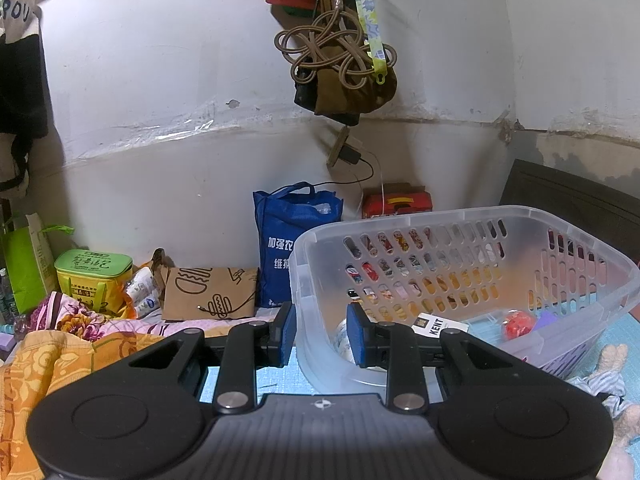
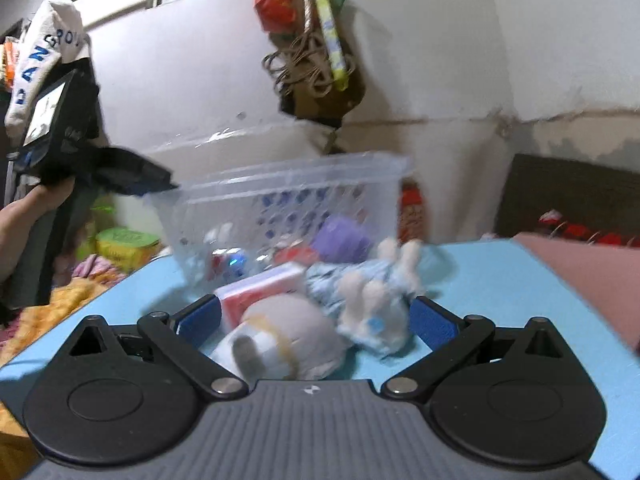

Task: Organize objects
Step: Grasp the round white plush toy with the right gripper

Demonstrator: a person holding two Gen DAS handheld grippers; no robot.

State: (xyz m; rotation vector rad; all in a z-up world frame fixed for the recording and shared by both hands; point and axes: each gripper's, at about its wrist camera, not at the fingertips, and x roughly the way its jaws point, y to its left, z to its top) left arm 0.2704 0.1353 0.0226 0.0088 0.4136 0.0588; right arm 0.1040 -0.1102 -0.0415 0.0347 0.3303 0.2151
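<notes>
The right gripper (image 2: 316,316), spread wide, is being lowered around the plush (image 2: 360,300) at frame centre; both sides should be bracketed before squeezing. The left gripper (image 1: 321,334), slightly parted, is straddling the basket (image 1: 472,216) rim.

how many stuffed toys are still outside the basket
2. A grey and white plush lies between the right gripper's open fingers, and a rabbit in a blue dress lies beside it, before the basket. Others may be hidden.
</notes>
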